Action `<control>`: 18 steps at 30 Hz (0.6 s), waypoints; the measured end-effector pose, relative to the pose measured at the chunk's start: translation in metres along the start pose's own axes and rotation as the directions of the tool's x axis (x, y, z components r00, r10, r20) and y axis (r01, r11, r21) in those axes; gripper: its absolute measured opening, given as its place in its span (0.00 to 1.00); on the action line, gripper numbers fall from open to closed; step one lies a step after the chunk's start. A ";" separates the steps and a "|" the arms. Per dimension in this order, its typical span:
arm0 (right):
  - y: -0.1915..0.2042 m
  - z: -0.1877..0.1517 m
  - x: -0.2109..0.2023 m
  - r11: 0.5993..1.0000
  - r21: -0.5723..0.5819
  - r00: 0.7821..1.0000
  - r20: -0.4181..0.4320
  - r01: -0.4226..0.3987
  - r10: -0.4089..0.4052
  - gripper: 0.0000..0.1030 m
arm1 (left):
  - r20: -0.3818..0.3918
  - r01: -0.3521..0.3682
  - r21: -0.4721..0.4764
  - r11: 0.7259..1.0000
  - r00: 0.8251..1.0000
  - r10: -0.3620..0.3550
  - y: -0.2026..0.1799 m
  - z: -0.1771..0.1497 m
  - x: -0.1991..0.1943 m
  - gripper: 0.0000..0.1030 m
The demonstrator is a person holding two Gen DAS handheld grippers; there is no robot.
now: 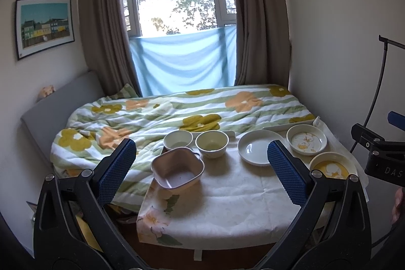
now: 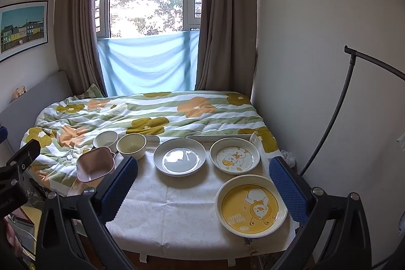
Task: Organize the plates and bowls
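Note:
On a table under a pale floral cloth [image 2: 177, 214] stand a pink squarish bowl [image 1: 177, 170] [image 2: 95, 164], a white bowl [image 1: 178, 139] [image 2: 105, 139], a cream bowl [image 1: 212, 143] [image 2: 131, 145], a plain white plate [image 1: 258, 147] [image 2: 179, 156], a white duck plate [image 1: 306, 139] [image 2: 234, 155] and a yellow duck plate [image 1: 331, 166] [image 2: 251, 205]. My left gripper [image 1: 201, 168] hovers open in front of the pink bowl. My right gripper [image 2: 202, 184] hovers open over the table's near half, the yellow duck plate beside its right finger. Neither holds anything.
Behind the table lies a bed with a flowered quilt [image 1: 177, 110] [image 2: 152, 113]. A white tray [image 2: 220, 137] sits at the table's far edge. A black curved stand [image 2: 336, 113] rises by the right wall. Curtains and a window are at the back.

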State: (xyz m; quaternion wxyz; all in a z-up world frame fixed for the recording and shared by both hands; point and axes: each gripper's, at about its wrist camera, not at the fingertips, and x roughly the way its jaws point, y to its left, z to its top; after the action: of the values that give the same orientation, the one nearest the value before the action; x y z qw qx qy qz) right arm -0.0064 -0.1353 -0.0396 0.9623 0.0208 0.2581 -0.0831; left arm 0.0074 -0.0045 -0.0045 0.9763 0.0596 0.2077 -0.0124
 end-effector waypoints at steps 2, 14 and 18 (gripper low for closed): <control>0.000 0.000 0.000 1.000 0.000 1.000 0.000 0.001 -0.001 1.00 | -0.003 -0.002 0.002 1.000 1.000 0.002 0.000 0.001 0.000 1.00; 0.003 -0.004 -0.004 1.000 -0.004 1.000 -0.004 -0.007 0.007 1.00 | -0.005 -0.008 -0.005 1.000 1.000 0.008 0.000 -0.002 0.001 1.00; 0.003 -0.005 -0.006 1.000 -0.006 1.000 -0.006 -0.007 0.007 1.00 | -0.007 -0.003 -0.008 1.000 1.000 0.003 0.000 -0.004 -0.001 1.00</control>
State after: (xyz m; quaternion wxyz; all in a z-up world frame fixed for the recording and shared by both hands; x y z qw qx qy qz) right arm -0.0133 -0.1309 -0.0416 0.9619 0.0188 0.2611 -0.0789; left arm 0.0054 -0.0038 -0.0076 0.9758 0.0563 0.2113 -0.0097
